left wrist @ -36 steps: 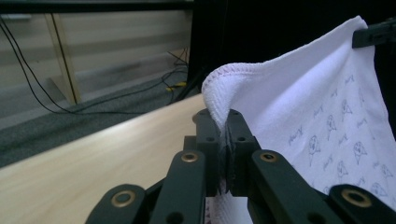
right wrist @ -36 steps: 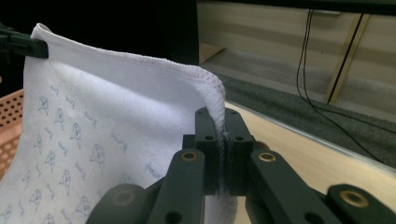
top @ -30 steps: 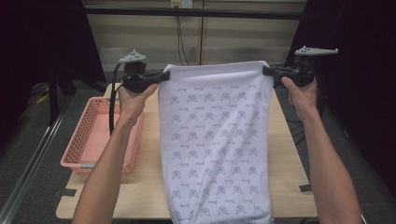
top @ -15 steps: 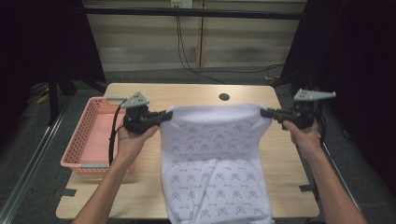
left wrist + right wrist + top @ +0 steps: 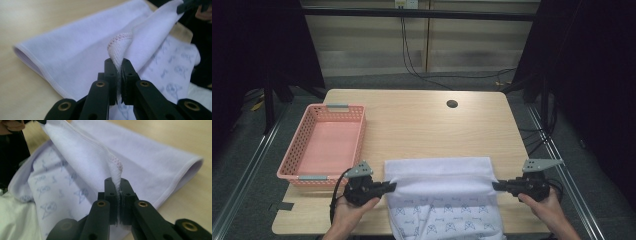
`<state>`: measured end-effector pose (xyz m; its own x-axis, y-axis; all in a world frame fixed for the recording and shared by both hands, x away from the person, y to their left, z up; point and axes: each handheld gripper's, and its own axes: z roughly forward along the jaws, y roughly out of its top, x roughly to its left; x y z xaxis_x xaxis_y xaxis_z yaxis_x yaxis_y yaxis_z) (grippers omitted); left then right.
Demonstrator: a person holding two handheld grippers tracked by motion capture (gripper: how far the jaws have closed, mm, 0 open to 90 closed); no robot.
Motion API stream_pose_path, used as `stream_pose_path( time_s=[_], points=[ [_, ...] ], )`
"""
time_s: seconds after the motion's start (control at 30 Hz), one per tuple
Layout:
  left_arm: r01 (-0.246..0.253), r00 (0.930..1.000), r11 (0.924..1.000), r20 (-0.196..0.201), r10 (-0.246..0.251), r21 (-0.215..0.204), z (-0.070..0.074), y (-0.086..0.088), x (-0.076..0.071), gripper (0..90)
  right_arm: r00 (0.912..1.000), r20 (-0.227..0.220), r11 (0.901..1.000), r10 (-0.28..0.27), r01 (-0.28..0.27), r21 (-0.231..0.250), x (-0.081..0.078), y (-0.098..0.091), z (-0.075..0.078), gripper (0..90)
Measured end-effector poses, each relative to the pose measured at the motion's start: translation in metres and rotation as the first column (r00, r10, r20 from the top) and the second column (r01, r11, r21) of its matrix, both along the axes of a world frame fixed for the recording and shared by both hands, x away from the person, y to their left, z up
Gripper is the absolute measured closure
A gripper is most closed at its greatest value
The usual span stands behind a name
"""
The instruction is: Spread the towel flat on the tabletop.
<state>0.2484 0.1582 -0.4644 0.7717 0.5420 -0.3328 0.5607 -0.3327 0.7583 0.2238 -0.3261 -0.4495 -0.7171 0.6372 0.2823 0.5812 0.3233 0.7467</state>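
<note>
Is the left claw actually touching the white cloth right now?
Touching. In the left gripper view the left claw is shut on a stitched corner of the white cloth, its jaws pinching the hem.

Left hand-held gripper (image 5: 389, 187) clamped shut, right hand-held gripper (image 5: 496, 186) likewise, pointing inward

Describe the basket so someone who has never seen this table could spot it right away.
Start at the wooden table and go to its left edge. The basket sits there, beyond the left gripper and left of the white cloth. It is pink plastic, rectangular, with lattice walls and grey handles at both short ends.
</note>
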Motion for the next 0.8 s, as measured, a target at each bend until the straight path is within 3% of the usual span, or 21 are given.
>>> stream_pose_path(
  time_s=[0.07,0.17,0.23,0.27,0.3,0.43,0.6,0.67,0.8],
  points=[
    [0.023,0.9994,0.9993,-0.027,-0.022,0.029,-0.010,-0.006,-0.004,85.3,0.9987,-0.048,0.9998,0.015,-0.015,-0.009,-0.004,0.005,-0.011,87.5],
    [0.056,0.9980,0.9957,-0.033,-0.053,0.074,-0.019,-0.013,-0.008,84.8,0.9938,-0.103,0.9942,0.042,-0.052,-0.094,-0.006,0.015,-0.026,87.5],
    [0.054,0.9985,0.9880,-0.010,-0.053,0.145,-0.022,-0.017,-0.009,84.1,0.9907,-0.127,0.9898,0.048,-0.064,-0.127,-0.006,0.020,-0.034,87.5],
    [0.081,0.9966,0.9794,0.001,-0.082,0.185,-0.025,-0.020,-0.009,84.1,0.9895,-0.136,0.9874,0.050,-0.069,-0.142,-0.006,0.021,-0.036,87.5],
    [0.081,0.9967,0.9762,-0.013,-0.080,0.201,-0.027,-0.021,-0.007,84.1,0.9871,-0.152,0.9848,0.052,-0.076,-0.156,-0.006,0.022,-0.041,87.6],
    [0.068,0.9976,0.9778,-0.029,-0.063,0.198,-0.030,-0.025,0.006,85.7,0.9854,-0.163,0.9895,0.051,-0.072,-0.126,-0.002,0.018,-0.044,87.7],
    [0.055,0.9983,0.9720,0.004,-0.058,0.228,-0.030,-0.029,0.020,86.3,0.9902,-0.138,0.9882,0.021,-0.041,-0.147,0.003,0.018,-0.043,87.7],
    [0.022,0.9993,0.9680,0.023,-0.028,0.250,-0.029,-0.029,0.028,86.4,0.9905,-0.137,0.9879,0.006,-0.028,-0.153,0.008,0.018,-0.043,87.7],
    [-0.008,0.9999,0.9742,0.011,0.006,0.225,-0.031,-0.029,0.049,86.6,0.9930,-0.117,0.9880,-0.013,-0.005,-0.155,0.018,0.018,-0.044,87.7]
  ],
)
